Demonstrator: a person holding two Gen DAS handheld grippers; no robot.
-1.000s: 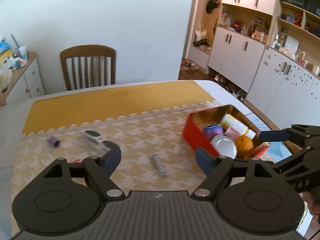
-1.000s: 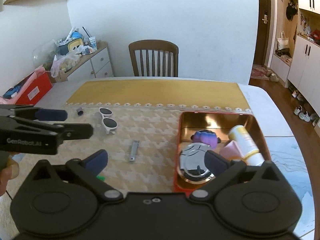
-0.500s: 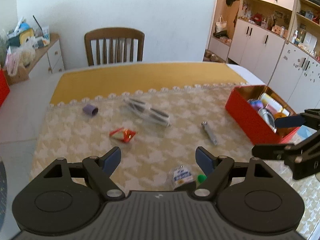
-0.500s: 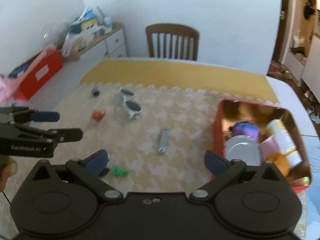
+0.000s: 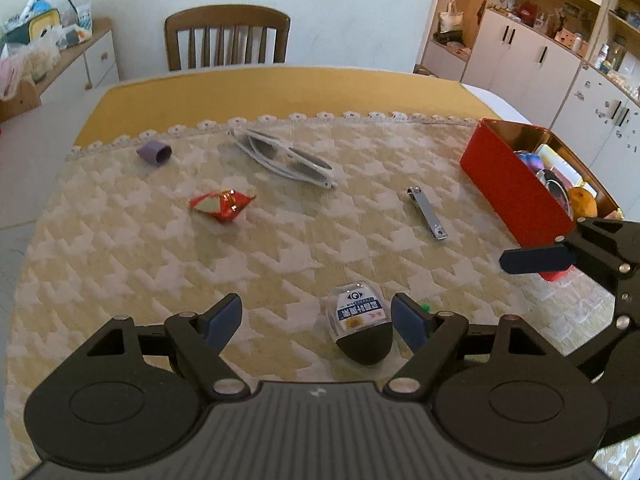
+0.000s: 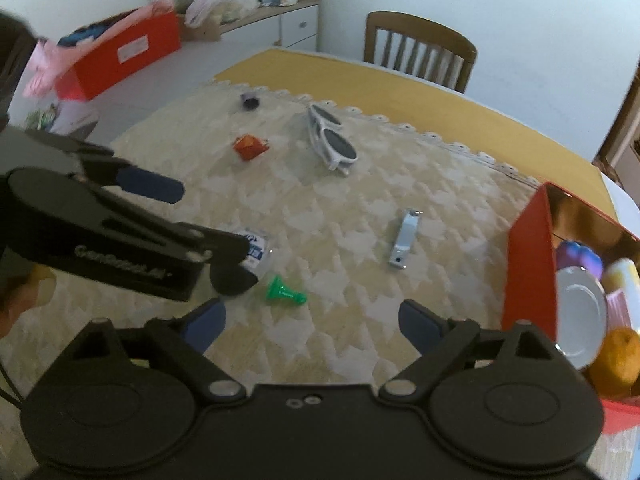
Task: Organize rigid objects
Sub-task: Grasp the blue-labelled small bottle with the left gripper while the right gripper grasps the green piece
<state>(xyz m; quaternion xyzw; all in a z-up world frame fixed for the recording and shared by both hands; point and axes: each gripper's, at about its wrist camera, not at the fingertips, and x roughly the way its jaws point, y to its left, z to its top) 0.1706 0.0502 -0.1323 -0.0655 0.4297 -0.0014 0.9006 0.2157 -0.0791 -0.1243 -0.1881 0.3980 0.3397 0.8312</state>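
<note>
My left gripper (image 5: 318, 322) is open and empty, low over the table, with a small clear bottle with a black cap (image 5: 359, 327) lying between its fingers, nearer the right one. In the right wrist view the bottle (image 6: 256, 250) is partly hidden behind the left gripper (image 6: 200, 220). My right gripper (image 6: 312, 322) is open and empty above the cloth, with a green pawn-shaped piece (image 6: 282, 291) just ahead of it. Loose on the cloth lie a nail clipper (image 5: 427, 213), white sunglasses (image 5: 284, 157), a red foil wrapper (image 5: 221, 205) and a purple cap (image 5: 155, 152).
A red tin box (image 5: 508, 184) at the table's right edge holds a plate (image 6: 580, 316), an orange (image 6: 614, 354), a purple item and a bottle. A wooden chair (image 5: 227, 36) stands behind the table. A sideboard with clutter (image 5: 48, 60) is at the left.
Both grippers swung left, away from the red box, and dropped lower. The left gripper came down around the small bottle. The right gripper moved toward the green piece.
</note>
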